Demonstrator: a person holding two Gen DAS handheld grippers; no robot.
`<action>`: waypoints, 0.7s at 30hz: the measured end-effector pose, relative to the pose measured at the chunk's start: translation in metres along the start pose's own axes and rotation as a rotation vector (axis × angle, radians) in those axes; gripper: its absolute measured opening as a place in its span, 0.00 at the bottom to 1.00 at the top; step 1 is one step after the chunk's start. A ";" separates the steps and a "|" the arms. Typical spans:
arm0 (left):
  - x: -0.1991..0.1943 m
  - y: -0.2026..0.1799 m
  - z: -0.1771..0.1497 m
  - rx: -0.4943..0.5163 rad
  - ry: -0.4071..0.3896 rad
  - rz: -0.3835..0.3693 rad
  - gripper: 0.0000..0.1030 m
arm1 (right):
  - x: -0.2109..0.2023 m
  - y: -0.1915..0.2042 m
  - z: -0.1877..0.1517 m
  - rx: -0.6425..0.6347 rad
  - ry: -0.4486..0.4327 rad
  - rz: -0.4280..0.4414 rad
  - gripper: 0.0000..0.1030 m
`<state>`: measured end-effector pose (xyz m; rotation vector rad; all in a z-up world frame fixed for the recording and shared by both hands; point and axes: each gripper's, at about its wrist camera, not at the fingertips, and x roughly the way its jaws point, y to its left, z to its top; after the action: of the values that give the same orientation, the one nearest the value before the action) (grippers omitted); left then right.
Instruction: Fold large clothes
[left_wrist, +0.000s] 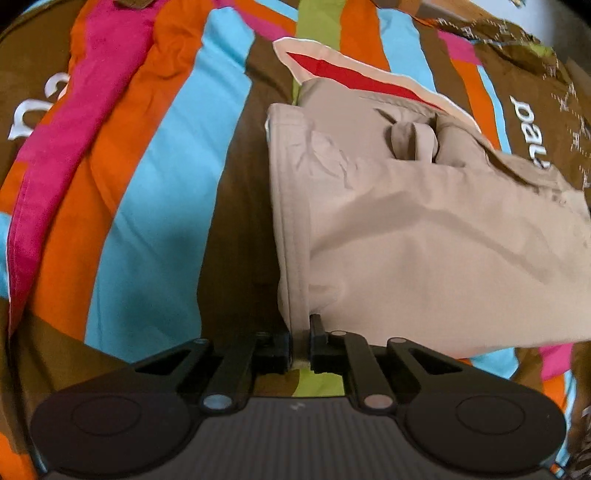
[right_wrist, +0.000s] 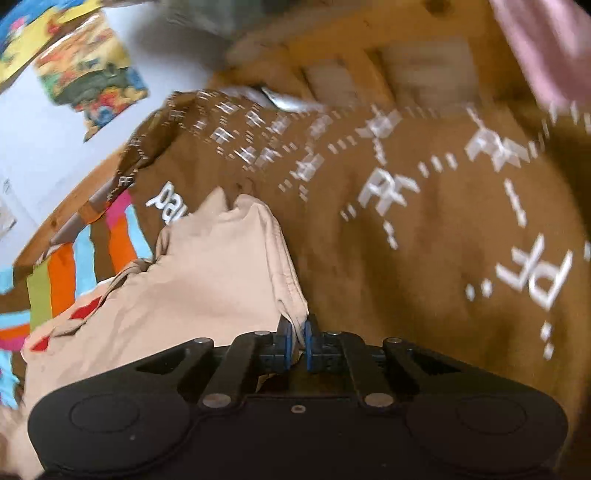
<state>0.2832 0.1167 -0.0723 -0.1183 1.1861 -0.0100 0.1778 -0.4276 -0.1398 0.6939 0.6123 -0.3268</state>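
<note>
**Beige garment pinched at two edges, on striped bedspread**

Left gripper (left_wrist: 300, 345): black jaws nearly closed, clamping a seamed hem of the beige garment (left_wrist: 424, 236). Right gripper (right_wrist: 298, 341): blue-padded jaws nearly closed on another bunched edge. Garment: smooth woven cloth, creased, belt loops visible, red lining showing; far side cut off. Beneath: multicoloured striped bedspread (left_wrist: 155, 206). Brown lettered pillow (right_wrist: 424, 229), blurred.

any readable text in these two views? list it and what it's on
"PF": white monogram repeated across the brown cover, seen rotated, partly motion-blurred.
"pau...": white lettering on the striped bedspread, cut off by the beige garment; full word not readable.
Wall posters: too blurred to read.
Garment itself: no text visible.
</note>
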 end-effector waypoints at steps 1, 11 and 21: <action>-0.001 0.001 0.000 -0.002 -0.003 -0.002 0.11 | -0.002 -0.001 0.000 -0.002 -0.008 0.007 0.13; -0.032 0.023 0.000 -0.080 -0.100 -0.138 0.10 | -0.013 -0.008 0.005 0.028 -0.073 0.037 0.09; -0.013 0.029 0.003 -0.083 0.009 -0.038 0.29 | -0.002 -0.003 0.001 -0.079 -0.019 -0.064 0.10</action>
<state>0.2797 0.1471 -0.0619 -0.2141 1.1931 0.0051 0.1753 -0.4297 -0.1395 0.5962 0.6265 -0.3660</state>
